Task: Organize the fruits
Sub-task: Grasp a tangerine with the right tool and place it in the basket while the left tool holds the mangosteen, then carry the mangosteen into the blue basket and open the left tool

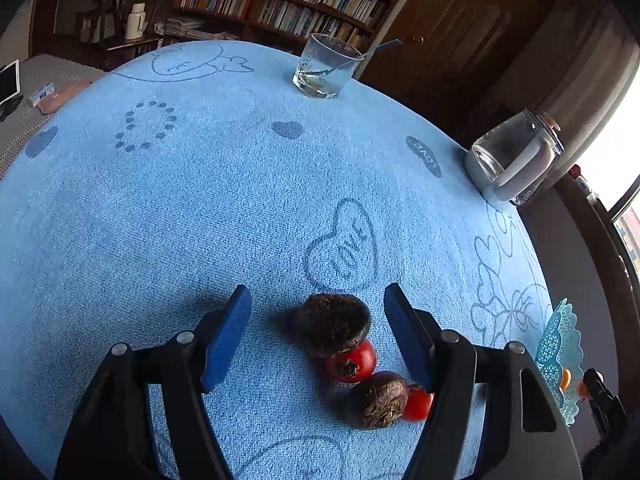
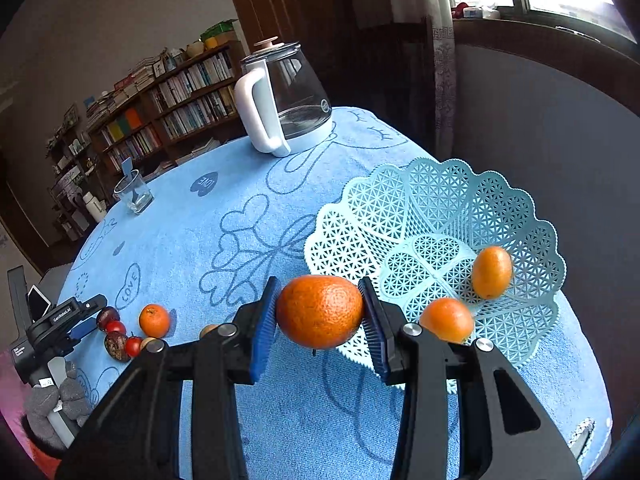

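Right gripper (image 2: pixel 320 312) clamped on orange (image 2: pixel 319 311); left gripper (image 1: pixel 318 312) spread, empty. "LOVE" printed on tablecloth (image 1: pixel 160 208); "GenRobot.AI" on left gripper's housing.

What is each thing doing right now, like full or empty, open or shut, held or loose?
Left gripper: jaws open, nothing held.
Right gripper: jaws shut on an orange.
Basket: holds two oranges.
Kettle: lid on, upright.
Glass: upright, spoon inside.
Dark fruit: loose on the cloth.
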`<state>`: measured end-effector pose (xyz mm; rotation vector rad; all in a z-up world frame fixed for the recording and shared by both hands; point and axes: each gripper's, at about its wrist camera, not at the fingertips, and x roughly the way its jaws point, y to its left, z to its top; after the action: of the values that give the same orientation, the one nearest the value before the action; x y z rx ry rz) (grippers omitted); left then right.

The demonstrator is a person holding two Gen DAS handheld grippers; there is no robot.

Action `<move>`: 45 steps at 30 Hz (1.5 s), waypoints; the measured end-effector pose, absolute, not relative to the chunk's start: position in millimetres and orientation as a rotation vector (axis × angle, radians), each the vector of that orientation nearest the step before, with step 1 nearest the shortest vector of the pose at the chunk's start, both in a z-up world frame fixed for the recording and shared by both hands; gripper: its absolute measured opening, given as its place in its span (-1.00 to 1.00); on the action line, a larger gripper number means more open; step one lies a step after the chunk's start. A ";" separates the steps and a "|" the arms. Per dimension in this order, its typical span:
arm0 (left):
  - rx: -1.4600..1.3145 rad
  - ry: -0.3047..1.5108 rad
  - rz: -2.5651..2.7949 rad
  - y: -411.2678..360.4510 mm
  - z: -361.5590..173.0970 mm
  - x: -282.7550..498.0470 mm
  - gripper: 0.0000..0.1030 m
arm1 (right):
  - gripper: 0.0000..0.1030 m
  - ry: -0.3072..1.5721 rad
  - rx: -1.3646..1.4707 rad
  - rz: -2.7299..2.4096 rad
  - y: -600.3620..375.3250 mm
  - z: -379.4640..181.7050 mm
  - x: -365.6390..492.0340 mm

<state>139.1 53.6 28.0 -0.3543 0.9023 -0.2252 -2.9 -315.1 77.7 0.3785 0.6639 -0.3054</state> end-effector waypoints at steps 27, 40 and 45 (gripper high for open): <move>-0.321 0.903 -0.248 43.3 22.8 138.8 -0.16 | 0.22 0.662 0.455 -0.525 -363.5 47.3 -12.1; -0.349 0.817 -0.264 48.0 40.2 128.7 -0.16 | 0.22 0.607 0.470 -0.560 -367.6 58.5 -23.4; -0.345 0.776 -0.284 45.4 48.4 122.3 -0.16 | 0.22 0.593 0.481 -0.570 -369.9 60.5 -29.3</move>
<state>122.3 45.4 48.4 -0.3454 0.7763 -0.2841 -29.3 -369.9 60.5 0.4815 0.5926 -0.5701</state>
